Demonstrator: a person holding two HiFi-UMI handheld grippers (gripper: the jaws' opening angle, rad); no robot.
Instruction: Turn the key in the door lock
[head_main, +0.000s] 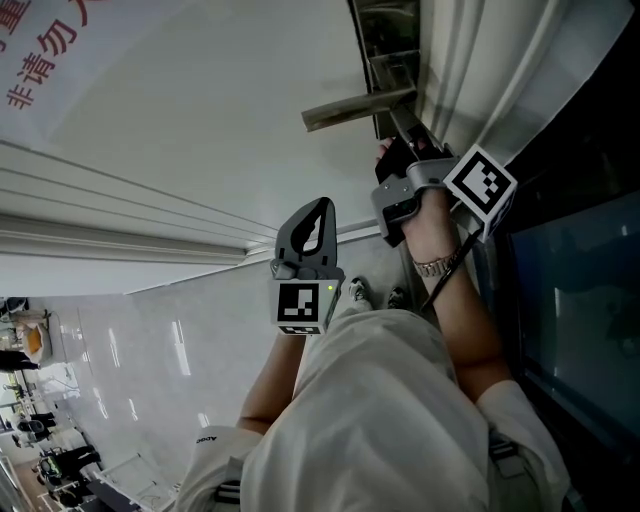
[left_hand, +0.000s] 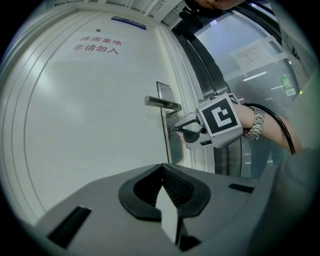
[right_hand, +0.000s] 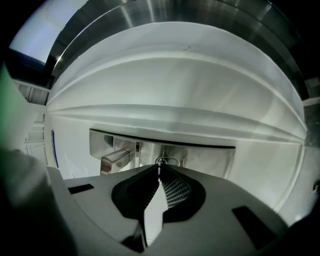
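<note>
A white door (head_main: 200, 110) carries a steel handle (head_main: 355, 105) on a lock plate (right_hand: 200, 152). My right gripper (head_main: 388, 150) reaches level to the plate below the handle (left_hand: 162, 103). Its jaws are shut on a small metal key (right_hand: 161, 161) that sits in the lock, a ring showing at the key's head. From the left gripper view, the right gripper (left_hand: 174, 130) has its tips against the plate (left_hand: 164, 95). My left gripper (head_main: 320, 205) hangs back from the door, left of the lock, shut with nothing between its jaws (left_hand: 162, 172).
A sign with red characters (left_hand: 97, 45) is stuck high on the door. A dark glass wall (head_main: 580, 290) in a metal frame stands right of the door. A black cable (left_hand: 280, 125) trails from the right gripper. Shoes (head_main: 360, 292) stand on the pale tiled floor (head_main: 130, 350).
</note>
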